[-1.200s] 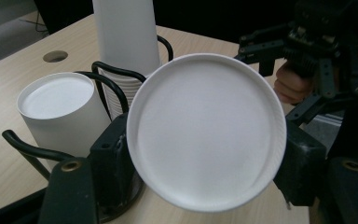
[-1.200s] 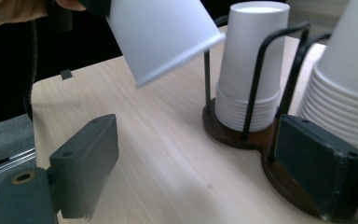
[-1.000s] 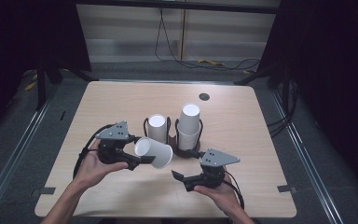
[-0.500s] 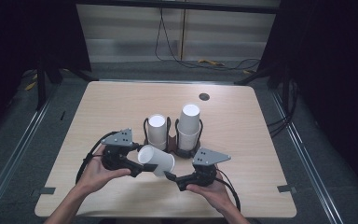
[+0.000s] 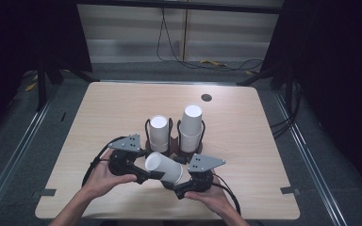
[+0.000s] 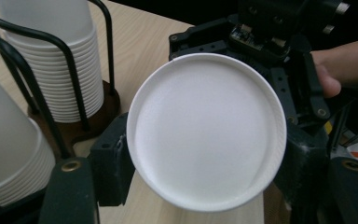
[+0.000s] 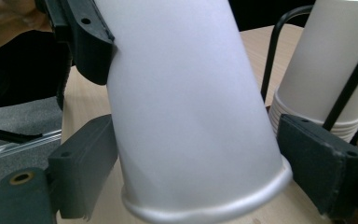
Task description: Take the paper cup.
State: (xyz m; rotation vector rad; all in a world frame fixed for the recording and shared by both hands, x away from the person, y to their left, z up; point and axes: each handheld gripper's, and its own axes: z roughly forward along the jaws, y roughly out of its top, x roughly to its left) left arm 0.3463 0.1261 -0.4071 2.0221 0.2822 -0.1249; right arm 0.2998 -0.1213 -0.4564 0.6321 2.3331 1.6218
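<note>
A white paper cup (image 5: 165, 167) lies on its side above the table's near edge. My left gripper (image 5: 147, 170) is shut on its base end; in the left gripper view the cup's round bottom (image 6: 205, 130) faces the camera between the two black pads. My right gripper (image 5: 175, 181) comes from the right, and its jaws straddle the cup's rim end (image 7: 186, 116). Those jaws have just been opening; the cup is between them and the pads stand close beside its wall. The right gripper's body (image 6: 279, 46) shows behind the cup.
Two stacks of white cups (image 5: 159, 133) (image 5: 191, 127) stand upside down in a black wire holder with a brown base (image 5: 174, 149), just behind the grippers. A small dark disc (image 5: 206, 97) lies far back on the wooden table (image 5: 264, 155).
The left hand has carried the cup nearer and to the right. The right gripper has shifted left, so its jaws now sit around the cup's rim end.
</note>
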